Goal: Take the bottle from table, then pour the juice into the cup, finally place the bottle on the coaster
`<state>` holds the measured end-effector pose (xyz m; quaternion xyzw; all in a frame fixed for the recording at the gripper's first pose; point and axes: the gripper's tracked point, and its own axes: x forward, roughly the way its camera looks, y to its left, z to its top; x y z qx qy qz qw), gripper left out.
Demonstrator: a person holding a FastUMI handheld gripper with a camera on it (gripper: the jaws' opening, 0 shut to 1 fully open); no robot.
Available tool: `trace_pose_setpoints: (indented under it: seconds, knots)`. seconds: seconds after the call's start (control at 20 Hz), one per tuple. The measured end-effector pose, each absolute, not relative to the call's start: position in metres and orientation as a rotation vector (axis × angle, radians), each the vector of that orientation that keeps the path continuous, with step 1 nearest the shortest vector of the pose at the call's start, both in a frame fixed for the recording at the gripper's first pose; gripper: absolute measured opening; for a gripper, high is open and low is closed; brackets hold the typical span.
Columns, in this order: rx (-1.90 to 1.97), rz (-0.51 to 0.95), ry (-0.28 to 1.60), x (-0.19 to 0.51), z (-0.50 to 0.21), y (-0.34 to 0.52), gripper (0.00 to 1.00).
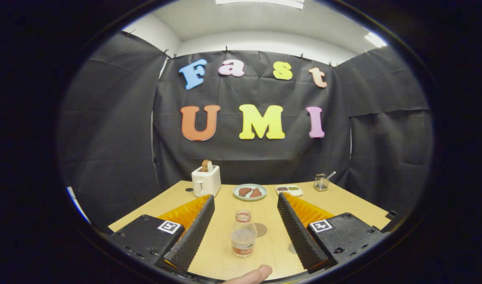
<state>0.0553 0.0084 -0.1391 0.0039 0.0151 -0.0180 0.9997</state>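
**Bottle upright between the open claw's fingers**

A fingertip [252,275] showed nearest, at the worktop's [343,203] near edge. Just beyond it the bottle [243,234] stood upright, uncapped, between the claw's [245,205] wide-apart fingers, touching neither. Far off sat a toaster [206,180], a plate [249,191] and a wire holder [321,182].

The handheld two-finger gripper [245,205] has ridged, sawtooth-faced fingers [193,232] — each on a black screw-studded block bearing a square white marker tag [169,227].
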Motion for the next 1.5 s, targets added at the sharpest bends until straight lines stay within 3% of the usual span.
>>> trace_pose_setpoints:
  seconds: [0.75, 1.05, 1.5]
  knots:
    - [-0.002, -0.110, 0.050, 0.108, -0.274, 0.022, 1.00]
    - [-0.186, -0.251, 0.002, 0.130, -0.277, 0.002, 1.00]
    - [-0.058, -0.174, 0.031, 0.156, -0.289, 0.009, 1.00]
